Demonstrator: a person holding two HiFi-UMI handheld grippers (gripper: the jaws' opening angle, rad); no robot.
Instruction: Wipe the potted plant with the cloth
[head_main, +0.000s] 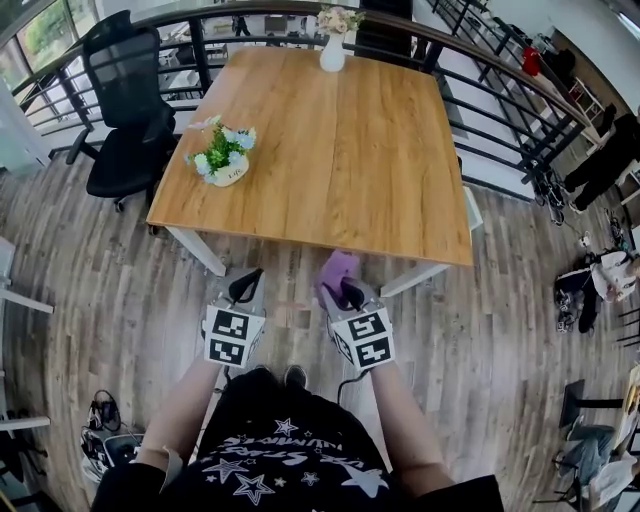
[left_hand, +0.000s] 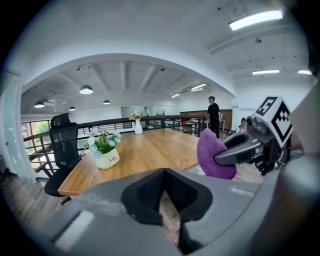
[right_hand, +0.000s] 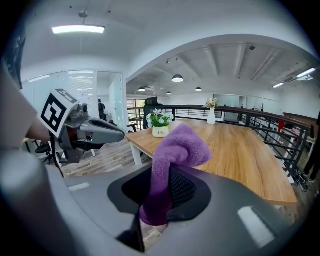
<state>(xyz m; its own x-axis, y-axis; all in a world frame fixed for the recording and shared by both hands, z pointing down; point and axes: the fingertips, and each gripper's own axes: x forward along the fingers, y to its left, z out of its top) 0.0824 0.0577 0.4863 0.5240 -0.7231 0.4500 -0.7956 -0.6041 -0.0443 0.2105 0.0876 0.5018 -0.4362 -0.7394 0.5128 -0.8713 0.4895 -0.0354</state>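
Bright ceiling light, fisheye-warped edges

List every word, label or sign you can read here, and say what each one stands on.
"Life": on the white flowerpot, seen in the left gripper view.
Print on the person's dark shirt: too blurred to read.
Square black-and-white markers: patterns only, no words.

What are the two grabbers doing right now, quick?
The left gripper is closed, with nothing between its jaws.
The right gripper is closed, holding the purple cloth.
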